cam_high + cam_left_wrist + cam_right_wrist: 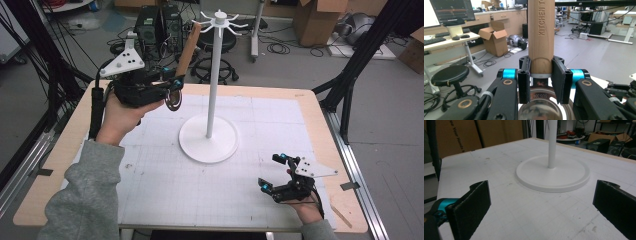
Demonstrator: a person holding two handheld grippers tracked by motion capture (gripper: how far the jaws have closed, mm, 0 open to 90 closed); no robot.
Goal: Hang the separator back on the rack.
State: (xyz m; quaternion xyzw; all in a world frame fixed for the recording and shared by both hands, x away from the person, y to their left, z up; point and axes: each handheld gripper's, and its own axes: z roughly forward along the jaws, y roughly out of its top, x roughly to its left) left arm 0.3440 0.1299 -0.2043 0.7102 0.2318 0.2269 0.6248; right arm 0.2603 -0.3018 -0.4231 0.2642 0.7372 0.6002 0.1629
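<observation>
Left gripper (172,90): clamped on the wooden-handled utensil (188,47), raised at far left, handle top just beside the white stand's hooks (220,21).
Right gripper (274,174): wide open, empty, resting near right.
Advice: judged hanging; align the handle's end with a hook before releasing.

A lab or research workroom, not a home. Bare grey floor (280,70) strewn with loose cables (280,48). Open cardboard boxes (494,37) standing about, computer towers (160,25) on the floor, a round black stool (450,75). Long benches with a monitor (451,10) and keyboard (434,41) along the wall. Black metal frame legs (355,70) flanking a worktable (310,107) covered by a white gridded mat (170,180).
</observation>
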